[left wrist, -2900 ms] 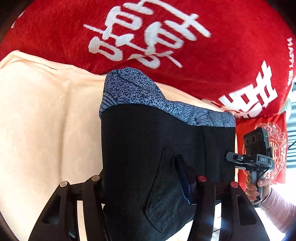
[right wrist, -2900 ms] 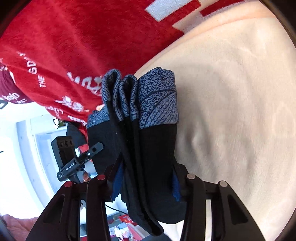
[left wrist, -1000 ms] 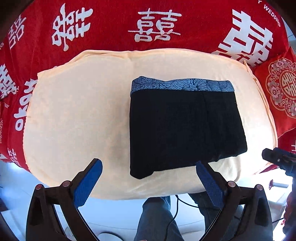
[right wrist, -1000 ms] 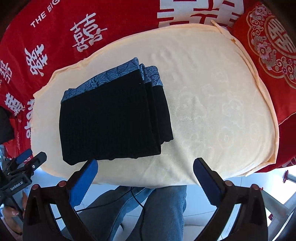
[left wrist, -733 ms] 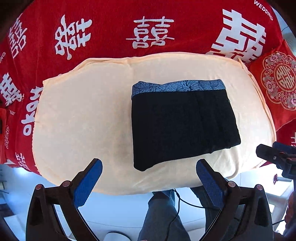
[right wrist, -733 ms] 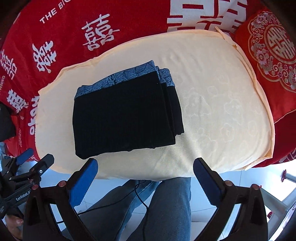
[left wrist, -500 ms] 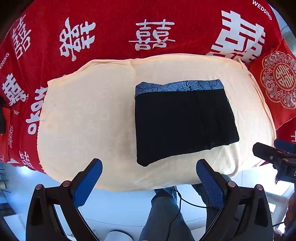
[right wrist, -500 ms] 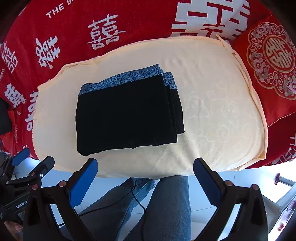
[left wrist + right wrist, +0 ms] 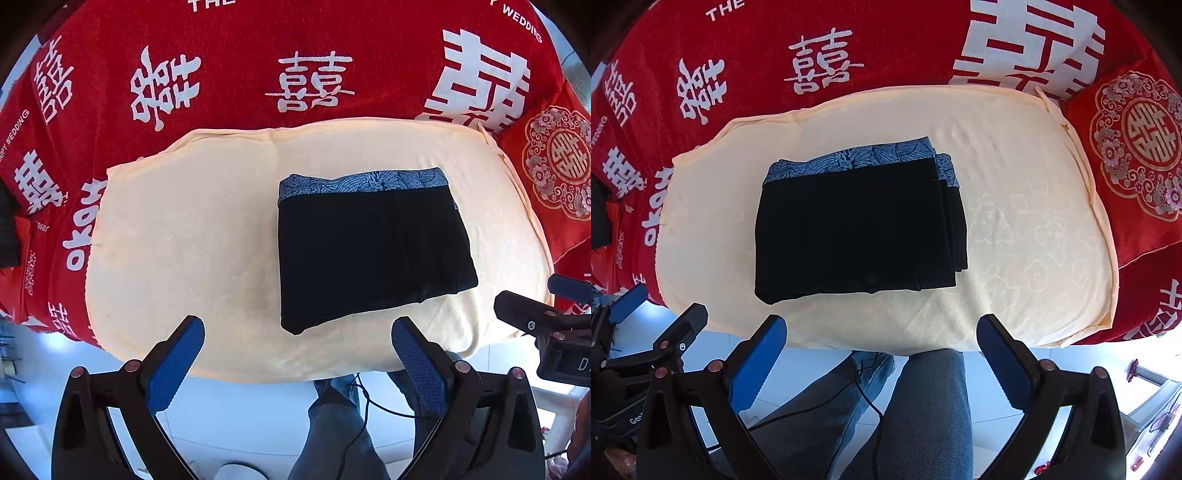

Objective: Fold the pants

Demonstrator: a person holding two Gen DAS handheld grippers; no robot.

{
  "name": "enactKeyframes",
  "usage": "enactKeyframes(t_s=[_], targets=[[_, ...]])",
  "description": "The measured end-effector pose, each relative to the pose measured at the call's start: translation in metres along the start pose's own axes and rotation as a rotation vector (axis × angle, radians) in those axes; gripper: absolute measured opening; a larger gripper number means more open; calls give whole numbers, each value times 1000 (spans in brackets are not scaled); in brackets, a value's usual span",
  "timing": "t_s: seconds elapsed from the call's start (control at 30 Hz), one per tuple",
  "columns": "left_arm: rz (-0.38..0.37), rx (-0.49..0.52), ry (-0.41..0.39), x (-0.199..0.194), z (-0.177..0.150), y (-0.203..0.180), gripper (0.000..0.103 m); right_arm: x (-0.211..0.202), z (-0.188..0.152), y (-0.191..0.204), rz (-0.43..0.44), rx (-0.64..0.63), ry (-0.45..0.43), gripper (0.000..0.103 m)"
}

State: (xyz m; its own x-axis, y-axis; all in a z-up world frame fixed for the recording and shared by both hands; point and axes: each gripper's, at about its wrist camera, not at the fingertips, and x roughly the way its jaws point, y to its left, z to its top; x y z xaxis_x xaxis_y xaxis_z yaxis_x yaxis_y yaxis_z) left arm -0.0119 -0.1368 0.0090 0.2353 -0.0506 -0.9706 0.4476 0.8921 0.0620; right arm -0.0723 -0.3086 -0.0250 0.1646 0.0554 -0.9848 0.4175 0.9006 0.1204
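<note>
Fold complete: pants released.
The folded black pants (image 9: 373, 247) now lie flat on the cream cushion (image 9: 184, 236); left gripper (image 9: 297, 360) and right gripper (image 9: 882, 354) have withdrawn, fingers wide and empty.

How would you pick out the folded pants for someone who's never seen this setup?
Find the red blanket with white characters; on it lies a pale cream cushion. The pants are the flat black folded rectangle on that cushion, the only dark item there, with a blue-grey patterned waistband along the far edge.
</note>
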Motion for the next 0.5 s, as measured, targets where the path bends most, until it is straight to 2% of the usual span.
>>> enactKeyframes(t_s=[0.5], targets=[[2,6,-12,-3,1,-3,101,-4,-1,-3,-15,18,-11,103]])
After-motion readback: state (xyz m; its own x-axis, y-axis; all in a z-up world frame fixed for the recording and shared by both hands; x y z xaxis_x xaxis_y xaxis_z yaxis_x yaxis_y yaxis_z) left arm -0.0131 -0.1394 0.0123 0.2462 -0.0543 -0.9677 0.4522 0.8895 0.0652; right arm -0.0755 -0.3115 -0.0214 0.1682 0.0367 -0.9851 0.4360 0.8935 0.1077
